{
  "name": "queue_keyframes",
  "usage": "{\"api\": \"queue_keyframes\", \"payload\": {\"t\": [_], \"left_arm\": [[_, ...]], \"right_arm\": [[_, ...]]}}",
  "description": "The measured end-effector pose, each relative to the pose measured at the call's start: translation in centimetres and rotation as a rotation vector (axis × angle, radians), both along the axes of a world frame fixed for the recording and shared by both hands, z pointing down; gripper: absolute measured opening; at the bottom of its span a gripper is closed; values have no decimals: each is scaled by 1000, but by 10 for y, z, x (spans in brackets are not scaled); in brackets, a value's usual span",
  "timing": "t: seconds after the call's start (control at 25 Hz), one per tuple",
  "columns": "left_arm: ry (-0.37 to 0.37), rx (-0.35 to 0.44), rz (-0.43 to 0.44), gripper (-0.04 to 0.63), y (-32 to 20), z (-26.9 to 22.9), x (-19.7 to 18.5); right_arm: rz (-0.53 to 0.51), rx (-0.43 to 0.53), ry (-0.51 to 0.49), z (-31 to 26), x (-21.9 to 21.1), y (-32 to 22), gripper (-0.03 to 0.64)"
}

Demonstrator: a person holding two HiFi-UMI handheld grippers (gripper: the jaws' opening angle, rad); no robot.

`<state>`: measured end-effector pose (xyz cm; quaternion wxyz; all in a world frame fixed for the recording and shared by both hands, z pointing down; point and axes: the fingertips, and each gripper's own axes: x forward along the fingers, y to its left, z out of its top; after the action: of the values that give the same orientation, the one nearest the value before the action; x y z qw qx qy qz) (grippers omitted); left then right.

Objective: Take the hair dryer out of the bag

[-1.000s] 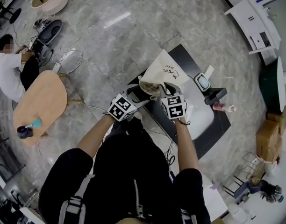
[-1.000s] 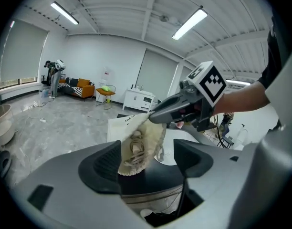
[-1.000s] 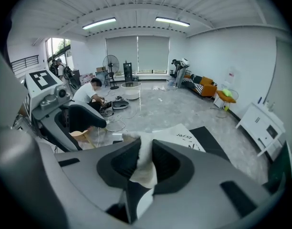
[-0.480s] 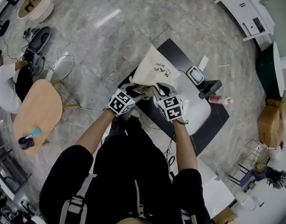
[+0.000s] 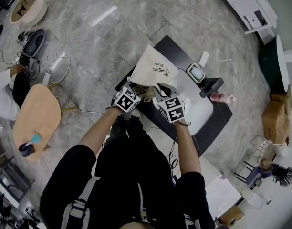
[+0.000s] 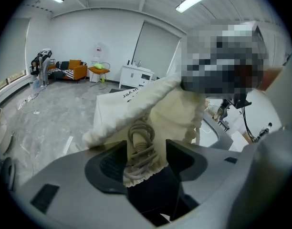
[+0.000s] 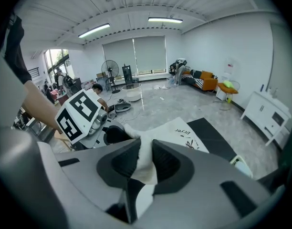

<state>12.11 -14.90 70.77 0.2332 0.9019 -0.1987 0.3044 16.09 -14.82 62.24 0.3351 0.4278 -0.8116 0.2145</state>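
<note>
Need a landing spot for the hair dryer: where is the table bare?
Free: the black tabletop's far corner beyond the bag; the white surface between right gripper and pink bottle. Crowded: the bag's mouth, where left gripper holds the cord and right gripper the bag, and beside the screen device.

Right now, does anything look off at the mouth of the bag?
Yes: the left gripper pinches a coiled cord bunched together with the frilled rim of the bag, so pulling may drag cloth along too. The right gripper clamps bag cloth alone.
</note>
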Motion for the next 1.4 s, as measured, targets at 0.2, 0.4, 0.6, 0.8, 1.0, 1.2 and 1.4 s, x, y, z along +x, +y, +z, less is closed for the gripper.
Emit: {"api": "queue_keyframes", "payload": {"t": [0.2,0.4,0.6,0.8,1.0,1.2,1.4], "left_arm": [[-54,-1,9,275,-3,22,13],[-138,53,46,281,-4,33,14],[-192,92,57,302,-7,42,18],[-220,99,87,302,-6,47,18],[-226,113,111,283,-4,47,19],[-224,163,166,225,5,43,19],[-207,168,166,219,10,35,14]], "right_arm": [[15,-17,3,7,7,5,86],[30,-31,10,12,9,11,86],[38,-41,15,15,12,13,87],[46,-39,16,15,10,12,89],[52,-37,22,14,11,13,87],[62,-40,22,15,12,16,86],[72,-32,14,13,13,17,83]]}}
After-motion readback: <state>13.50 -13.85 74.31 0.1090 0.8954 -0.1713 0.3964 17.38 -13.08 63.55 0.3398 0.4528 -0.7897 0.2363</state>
